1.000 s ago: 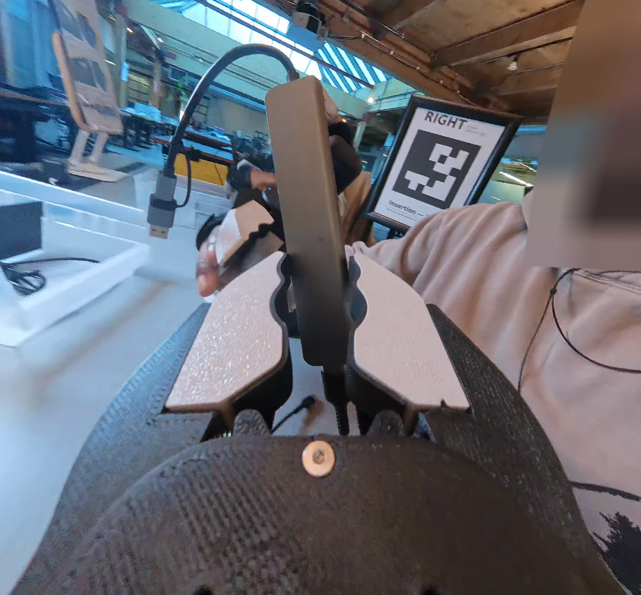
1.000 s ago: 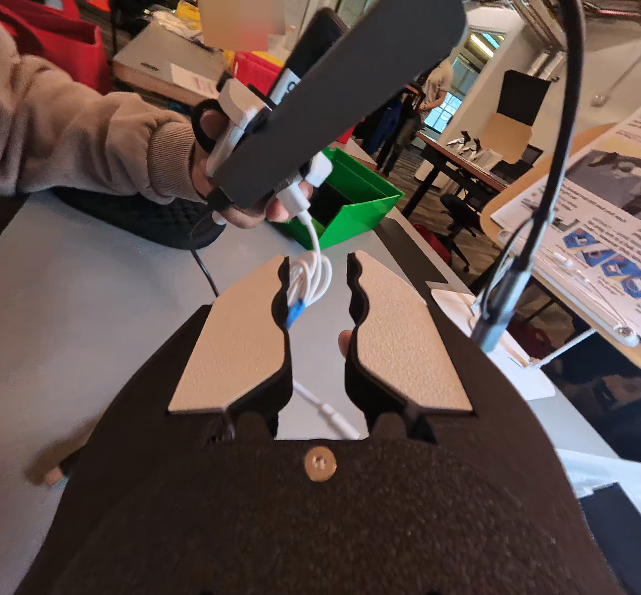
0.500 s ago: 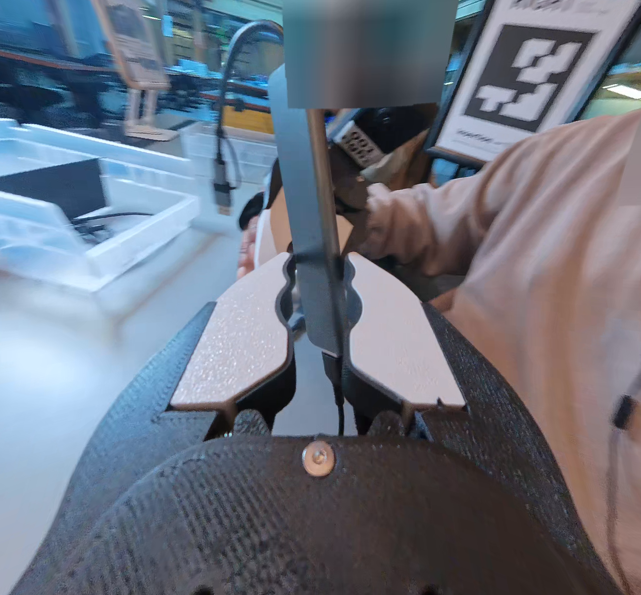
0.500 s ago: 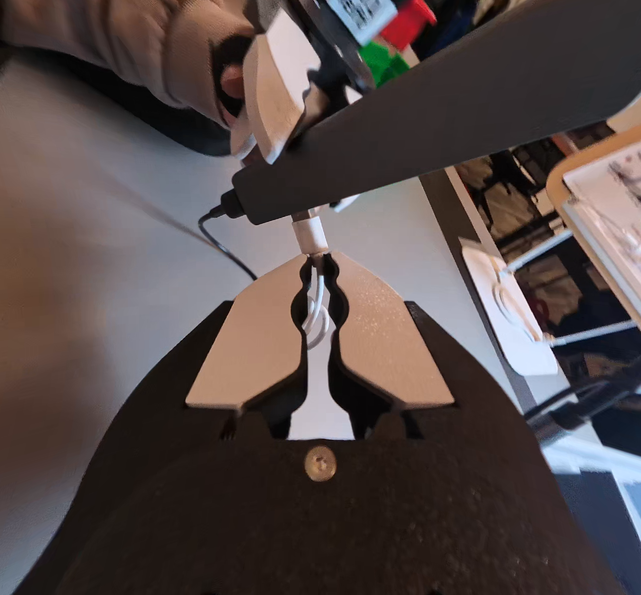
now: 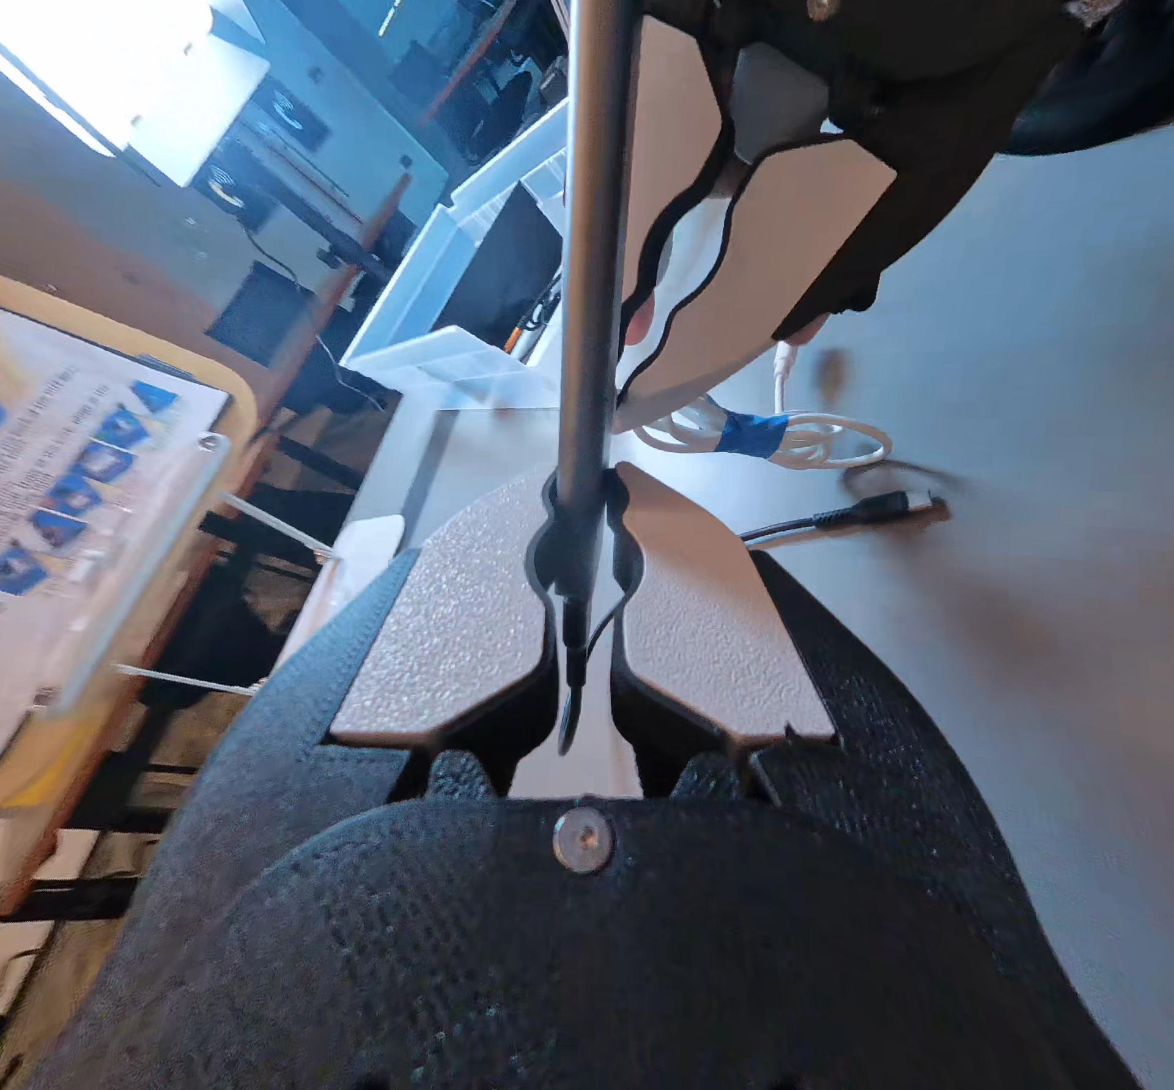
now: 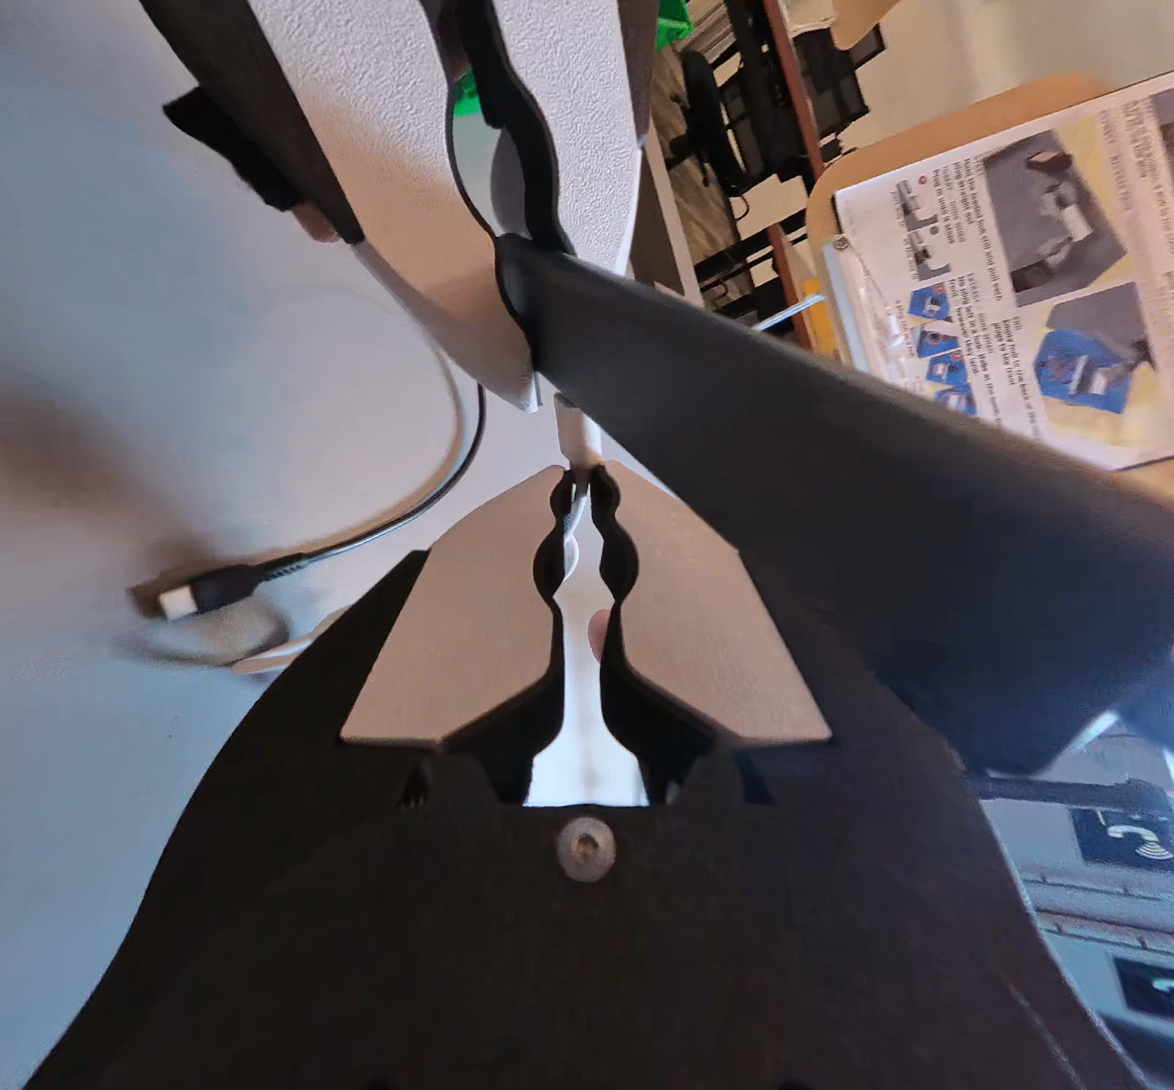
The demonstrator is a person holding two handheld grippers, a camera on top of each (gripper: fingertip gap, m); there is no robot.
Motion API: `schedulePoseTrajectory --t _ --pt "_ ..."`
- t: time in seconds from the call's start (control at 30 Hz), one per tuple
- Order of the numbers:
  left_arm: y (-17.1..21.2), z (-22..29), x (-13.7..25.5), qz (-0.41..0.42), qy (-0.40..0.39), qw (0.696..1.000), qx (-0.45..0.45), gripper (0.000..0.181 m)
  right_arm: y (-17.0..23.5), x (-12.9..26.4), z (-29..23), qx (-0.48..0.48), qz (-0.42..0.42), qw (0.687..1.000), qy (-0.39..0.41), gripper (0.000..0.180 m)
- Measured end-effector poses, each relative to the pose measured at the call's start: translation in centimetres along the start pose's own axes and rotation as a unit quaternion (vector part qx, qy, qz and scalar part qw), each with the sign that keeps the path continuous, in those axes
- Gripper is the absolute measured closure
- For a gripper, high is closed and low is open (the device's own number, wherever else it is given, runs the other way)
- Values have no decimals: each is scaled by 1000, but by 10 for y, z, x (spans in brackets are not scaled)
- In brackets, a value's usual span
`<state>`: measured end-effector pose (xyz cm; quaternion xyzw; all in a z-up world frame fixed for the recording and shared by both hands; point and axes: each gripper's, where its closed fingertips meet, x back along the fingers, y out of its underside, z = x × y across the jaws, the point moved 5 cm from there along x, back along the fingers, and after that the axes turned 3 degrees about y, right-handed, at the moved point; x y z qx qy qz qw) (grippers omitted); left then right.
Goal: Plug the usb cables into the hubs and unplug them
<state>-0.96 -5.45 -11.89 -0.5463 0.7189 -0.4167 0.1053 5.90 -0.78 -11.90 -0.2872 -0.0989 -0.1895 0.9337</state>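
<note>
Right gripper (image 6: pixel 581 471) pinching white USB plug (image 6: pixel 575 433) at fingertips, plug nose sitting at port edge of dark hub (image 6: pixel 794 456). Left gripper (image 5: pixel 581 481) clamping hub (image 5: pixel 591 233) edge-on, steadying it above grey table (image 5: pixel 1016 360). White cable coil (image 5: pixel 794 443) trailing on table, black connector (image 5: pixel 889 506) lying nearby. Step looks like unplugging; whether plug is seated or free, cannot tell. Next: straight pull along port axis, left holding firm.
</note>
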Motion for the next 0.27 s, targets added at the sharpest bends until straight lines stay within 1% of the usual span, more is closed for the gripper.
schedulePoseTrajectory --t 0.03,0.17,0.27 --pt "-2 -1 1 2 -6 1000 -13 169 -1 1 1 0 9 1000 5 174" --pt "-11 -2 9 33 -17 998 -43 169 -5 8 7 -22 79 996 24 173" --pt "-14 2 12 42 -6 997 -59 169 -9 15 5 -19 136 990 15 172"
